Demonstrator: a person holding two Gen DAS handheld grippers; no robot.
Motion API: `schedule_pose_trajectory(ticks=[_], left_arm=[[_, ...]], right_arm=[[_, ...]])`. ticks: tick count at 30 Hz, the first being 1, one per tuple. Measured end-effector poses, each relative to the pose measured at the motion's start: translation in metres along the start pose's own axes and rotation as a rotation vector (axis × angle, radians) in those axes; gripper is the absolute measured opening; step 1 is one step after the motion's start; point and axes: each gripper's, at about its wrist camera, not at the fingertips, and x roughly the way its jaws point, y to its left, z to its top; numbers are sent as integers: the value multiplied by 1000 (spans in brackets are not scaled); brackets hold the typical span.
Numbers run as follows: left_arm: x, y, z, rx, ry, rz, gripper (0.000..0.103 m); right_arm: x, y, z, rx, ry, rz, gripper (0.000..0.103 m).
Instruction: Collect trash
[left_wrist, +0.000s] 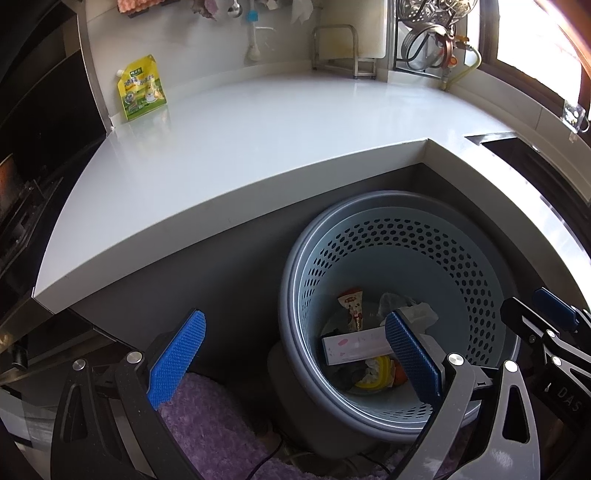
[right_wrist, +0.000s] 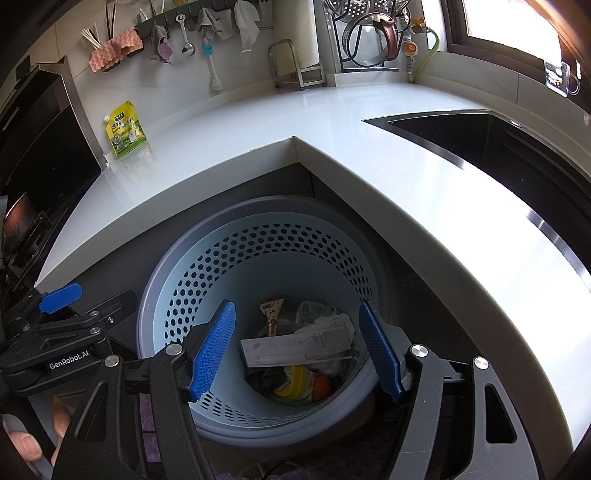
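Where counter edges (right_wrist: 369, 173) corner, bin (right_wrist: 177, 295) between spread, empty right gripper (right_wrist: 297, 350) fingers.

White counter (right_wrist: 229, 147) bears a green-yellow pouch (right_wrist: 126, 130), perhaps leaning on the wall

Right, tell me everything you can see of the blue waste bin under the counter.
The waste bin is a round, pale blue plastic basket whose upper wall is pierced with hexagonal holes, seated inside a grey outer rim. It stands upright and open on the floor in the counter's inner corner, beside a purple fluffy mat. Inside lie a flat white packet, a cone-shaped wrapper, crumpled white plastic and something yellow. Neither gripper touches it.
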Motion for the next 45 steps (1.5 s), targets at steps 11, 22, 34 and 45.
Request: schedule_pose_trajectory(ticks=[11, 22, 34, 45], left_arm=[[1, 1, 0, -1, 2, 2, 96], [2, 1, -1, -4, 3, 6, 96], [1, 1, -1, -3, 3, 6, 96], [-2, -1, 0, 7, -9, 9, 96]], right_arm=[[-1, 0, 0, -1, -2, 0, 67], [-1, 0, 0, -1, 0, 1, 67], [-1, 0, 0, -1, 0, 1, 67], [-1, 1, 0, 0, 0, 0, 67]])
